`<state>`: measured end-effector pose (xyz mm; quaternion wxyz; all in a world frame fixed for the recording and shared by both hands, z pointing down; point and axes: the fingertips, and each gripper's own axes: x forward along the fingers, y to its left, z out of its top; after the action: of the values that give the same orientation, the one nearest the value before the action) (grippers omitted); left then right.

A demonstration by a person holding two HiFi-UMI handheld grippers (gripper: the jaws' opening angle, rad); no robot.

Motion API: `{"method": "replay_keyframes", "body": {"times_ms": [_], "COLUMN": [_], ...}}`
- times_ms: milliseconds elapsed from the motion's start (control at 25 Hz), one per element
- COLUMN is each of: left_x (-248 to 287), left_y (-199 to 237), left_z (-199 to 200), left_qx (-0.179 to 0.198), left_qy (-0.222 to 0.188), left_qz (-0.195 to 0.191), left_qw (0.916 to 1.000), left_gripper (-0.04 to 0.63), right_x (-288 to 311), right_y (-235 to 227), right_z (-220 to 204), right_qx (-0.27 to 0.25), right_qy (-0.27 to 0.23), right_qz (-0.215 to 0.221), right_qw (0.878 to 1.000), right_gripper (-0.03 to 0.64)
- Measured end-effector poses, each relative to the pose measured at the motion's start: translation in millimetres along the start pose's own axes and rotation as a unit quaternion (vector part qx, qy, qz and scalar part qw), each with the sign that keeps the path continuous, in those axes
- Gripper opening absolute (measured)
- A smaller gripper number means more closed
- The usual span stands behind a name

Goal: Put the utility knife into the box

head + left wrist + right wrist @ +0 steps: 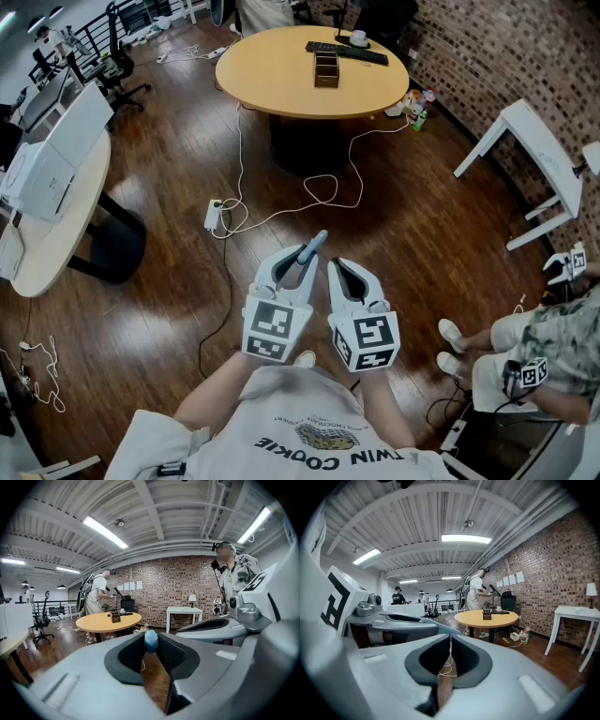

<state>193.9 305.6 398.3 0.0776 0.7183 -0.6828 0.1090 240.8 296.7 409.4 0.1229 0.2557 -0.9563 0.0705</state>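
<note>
My left gripper (302, 263) is shut on the blue-grey utility knife (312, 249), whose end sticks out past the jaw tips toward the round table. In the left gripper view the knife's blue tip (151, 641) sits pinched between the black pads. My right gripper (336, 269) hangs beside it, shut, with nothing between its jaws (450, 641). The small dark brown box (326, 68) stands on the round wooden table (272, 80), far ahead of both grippers. It also shows in the left gripper view as the box (115, 617) and in the right gripper view as the box (487, 614).
A keyboard (347, 52) and a cup (358, 37) lie behind the box. White cables and a power strip (214, 215) trail over the wooden floor between me and the table. A white desk (548, 164) stands right, a curved table (56, 216) left. A seated person (548, 352) is at right.
</note>
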Motion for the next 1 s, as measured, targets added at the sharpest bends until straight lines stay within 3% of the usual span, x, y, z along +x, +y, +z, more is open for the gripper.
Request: {"method": "replay_keyframes", "body": {"times_ms": [400,1000], "left_x": [46.5,127.4], "left_y": [40.6,173.5], "left_z": [-12.7,2.0], "left_qx": [-0.01,-0.019], "left_qy": [0.01,0.014], "left_qz": [-0.01,-0.062], "left_qw": [0.9998,0.9978], "left_gripper": [0.074,0.074], "right_x": [60.2,213.1], "right_y": [-22.6,-28.5], "right_z": [-0.3,49.1], "right_qx": [0.002,-0.004], "right_qy": [0.009,0.022], "right_qz": [-0.011,-0.051], "right_qw": [1.0,0.998], "right_gripper": [0.003,0.005]}}
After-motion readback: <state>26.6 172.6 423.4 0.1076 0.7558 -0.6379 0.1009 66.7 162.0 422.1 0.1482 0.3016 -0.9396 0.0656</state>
